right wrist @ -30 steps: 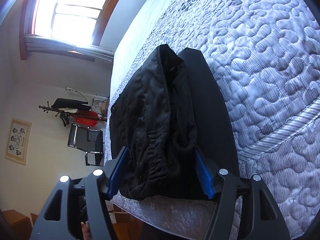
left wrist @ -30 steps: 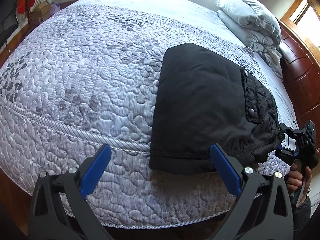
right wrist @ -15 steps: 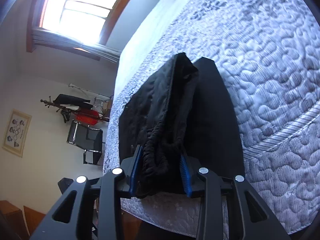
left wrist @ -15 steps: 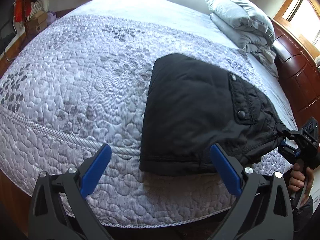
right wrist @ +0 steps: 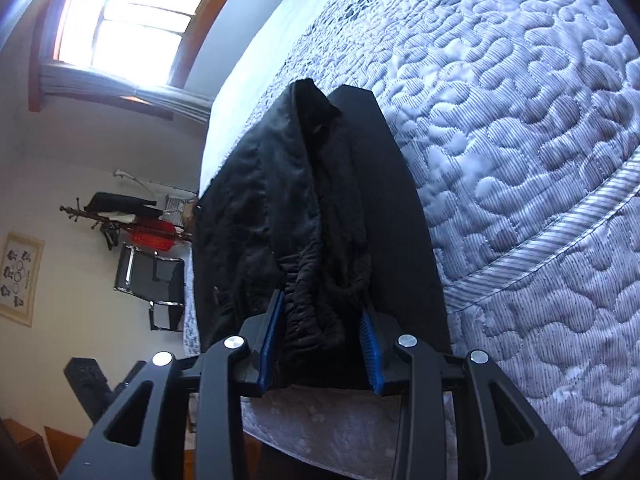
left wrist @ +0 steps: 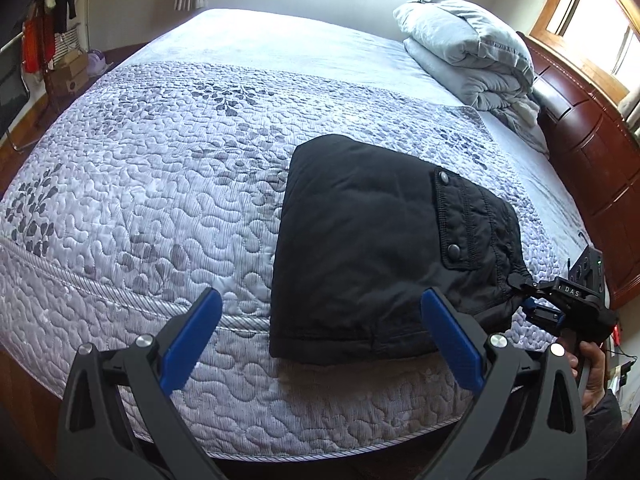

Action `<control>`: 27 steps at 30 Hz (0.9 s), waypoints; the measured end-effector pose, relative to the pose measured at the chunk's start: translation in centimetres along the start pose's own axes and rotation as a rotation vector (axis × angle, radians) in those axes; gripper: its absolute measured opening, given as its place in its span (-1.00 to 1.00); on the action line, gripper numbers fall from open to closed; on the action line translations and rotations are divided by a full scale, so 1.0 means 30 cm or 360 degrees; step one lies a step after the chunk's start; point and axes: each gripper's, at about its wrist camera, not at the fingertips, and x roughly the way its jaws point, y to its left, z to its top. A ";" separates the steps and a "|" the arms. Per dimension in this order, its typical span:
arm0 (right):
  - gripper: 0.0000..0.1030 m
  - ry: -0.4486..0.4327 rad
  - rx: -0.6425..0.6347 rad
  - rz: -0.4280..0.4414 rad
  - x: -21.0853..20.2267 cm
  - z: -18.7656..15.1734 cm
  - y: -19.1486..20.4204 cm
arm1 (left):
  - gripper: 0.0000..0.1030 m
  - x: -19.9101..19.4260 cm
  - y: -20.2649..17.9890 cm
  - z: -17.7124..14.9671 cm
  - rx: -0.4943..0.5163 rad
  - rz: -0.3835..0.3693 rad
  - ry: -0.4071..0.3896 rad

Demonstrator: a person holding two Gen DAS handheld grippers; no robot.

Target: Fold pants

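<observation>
The black pants are lying folded into a thick packet on the bed, near its front edge and toward my right side. In the left wrist view I am seeing the top layer smooth, with a pocket flap that is carrying two snap buttons. In the right wrist view the pants are showing their layered side, with the gathered waistband bunched toward the camera.

My right hand-held gripper is gripping this bunched waistband: the two blue pads are pressing the fabric from both sides, and the cloth is filling the space between them. From the left view, the same right hand-held gripper is meeting the right corner of the pants, and my fingers are wrapping around its handle.

My left hand-held gripper is standing wide open and is holding nothing. Its right blue pad is appearing in front of the near edge of the pants; I cannot tell if it is touching them.

The bed is wearing a grey quilted cover. A folded grey blanket is sitting at the far right corner, just beside the dark wooden headboard. A window is shining bright in the right view.
</observation>
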 end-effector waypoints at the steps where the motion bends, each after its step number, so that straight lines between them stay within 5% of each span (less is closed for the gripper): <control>1: -0.28 0.0002 -0.0007 -0.0007 0.003 -0.003 0.014 | 0.94 0.003 0.001 -0.002 0.0004 0.0008 0.0007; 6: -0.14 -0.0022 -0.0094 -0.0123 -0.021 -0.005 0.091 | 0.93 0.010 0.005 -0.011 0.0039 0.0076 0.0028; 13: 0.12 -0.0125 -0.0313 -0.0461 -0.093 -0.044 0.224 | 0.94 0.011 0.005 -0.012 0.0078 0.0124 0.0045; 27: 0.12 -0.0163 -0.0473 -0.0764 -0.149 -0.165 0.336 | 0.94 0.029 -0.010 -0.049 0.0132 0.0201 0.0146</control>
